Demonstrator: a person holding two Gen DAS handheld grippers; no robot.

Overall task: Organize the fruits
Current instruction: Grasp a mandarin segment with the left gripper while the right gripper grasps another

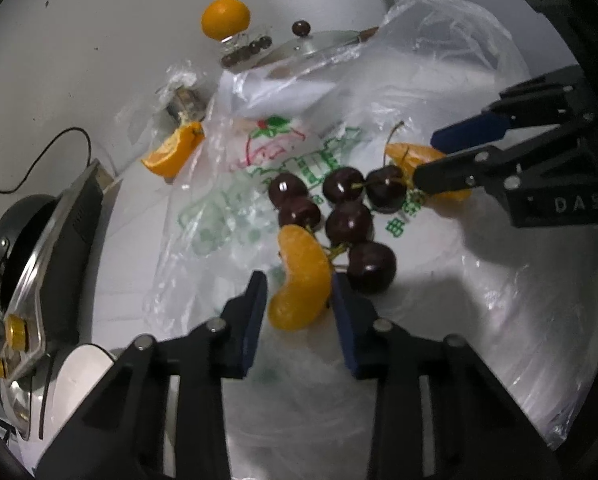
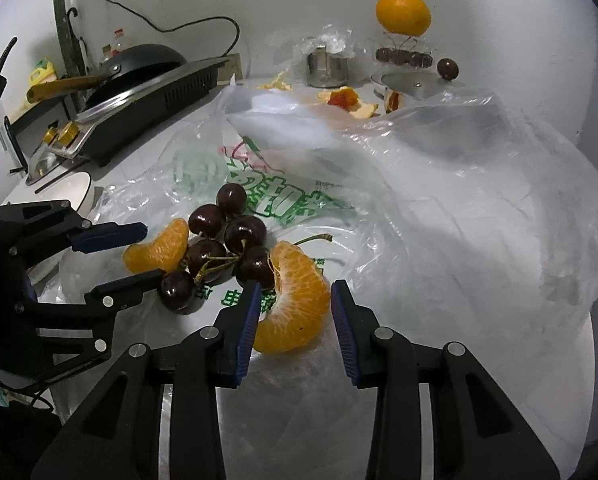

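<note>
The left tongs (image 1: 299, 292) straddle one orange tangerine segment (image 1: 299, 280), pads apparently just touching it. The right tongs (image 2: 293, 312) bracket another segment (image 2: 295, 304), left pad touching, beside dark red cherries (image 2: 227, 248) on clear plastic bag (image 2: 439, 208).

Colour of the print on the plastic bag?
Mostly green with some red on the plastic bag; clearest in right wrist view.

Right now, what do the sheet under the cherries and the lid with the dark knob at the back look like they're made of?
The sheet looks like thin, glossy, see-through plastic film: it wrinkles, shines, and carries green and red print like a shopping bag. The lid looks like metal, probably polished steel or aluminium, judging by its silvery sheen. Its knob is dark and shiny; plastic or lacquered wood, I can't tell.
</note>
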